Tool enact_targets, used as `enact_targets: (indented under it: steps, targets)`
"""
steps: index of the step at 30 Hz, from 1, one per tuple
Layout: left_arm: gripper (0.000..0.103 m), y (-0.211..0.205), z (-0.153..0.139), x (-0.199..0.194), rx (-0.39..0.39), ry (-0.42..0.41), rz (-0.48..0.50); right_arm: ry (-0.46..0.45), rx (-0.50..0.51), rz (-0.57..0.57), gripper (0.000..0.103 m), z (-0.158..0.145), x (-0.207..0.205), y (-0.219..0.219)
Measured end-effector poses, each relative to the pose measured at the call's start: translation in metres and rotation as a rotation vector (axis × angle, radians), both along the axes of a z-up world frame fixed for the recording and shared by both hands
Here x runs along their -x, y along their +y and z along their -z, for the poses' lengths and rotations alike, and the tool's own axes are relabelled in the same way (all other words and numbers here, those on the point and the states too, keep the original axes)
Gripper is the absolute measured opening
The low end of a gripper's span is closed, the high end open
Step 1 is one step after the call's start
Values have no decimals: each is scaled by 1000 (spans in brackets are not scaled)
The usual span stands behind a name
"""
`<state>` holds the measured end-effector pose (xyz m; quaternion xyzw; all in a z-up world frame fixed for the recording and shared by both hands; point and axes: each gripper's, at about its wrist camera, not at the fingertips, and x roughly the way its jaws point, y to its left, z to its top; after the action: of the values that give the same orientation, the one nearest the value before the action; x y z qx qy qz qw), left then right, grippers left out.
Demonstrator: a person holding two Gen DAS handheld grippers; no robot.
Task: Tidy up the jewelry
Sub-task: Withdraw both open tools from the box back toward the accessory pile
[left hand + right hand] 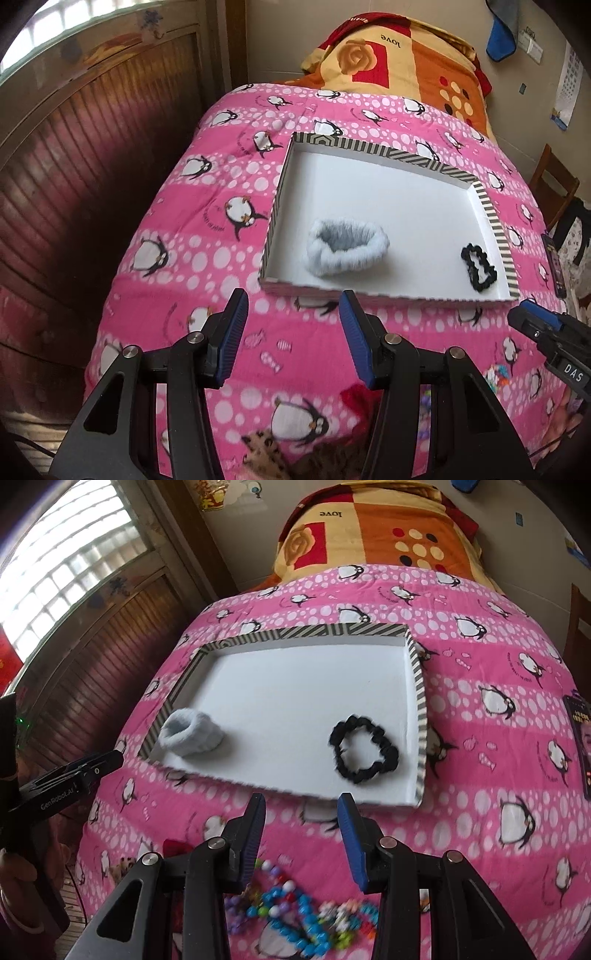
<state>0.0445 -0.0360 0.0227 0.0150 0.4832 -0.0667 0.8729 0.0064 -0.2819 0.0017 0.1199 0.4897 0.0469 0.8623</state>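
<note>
A shallow white tray with a striped rim (pixel 369 147) (pixel 295 631) lies on the pink penguin quilt. Inside it, near the front left, sits a fluffy pale band (pixel 347 251) (pixel 192 734). A black scrunchie (pixel 466 253) (pixel 360 722) lies near the tray's front right. My left gripper (pixel 293 299) hovers open just in front of the tray, nothing between its blue pads. My right gripper (pixel 302 799) is also open and empty, above a heap of coloured bead strings (pixel 291 904) on the quilt. Each gripper shows at the edge of the other's view.
A leopard-print piece (pixel 266 454) and a red piece (pixel 356 397) lie on the quilt under my left gripper. A dark flat card (pixel 580 746) rests at the bed's right edge. A folded orange blanket (pixel 399 62) fills the far end. Wooden panelling runs along the left.
</note>
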Motion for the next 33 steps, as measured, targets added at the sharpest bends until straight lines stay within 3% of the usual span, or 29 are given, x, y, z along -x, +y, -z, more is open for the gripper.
enact_targets:
  steps: [33]
  targets:
    - [52,54,1,103,80,65,31,3,7,-34,40,-9,81,54]
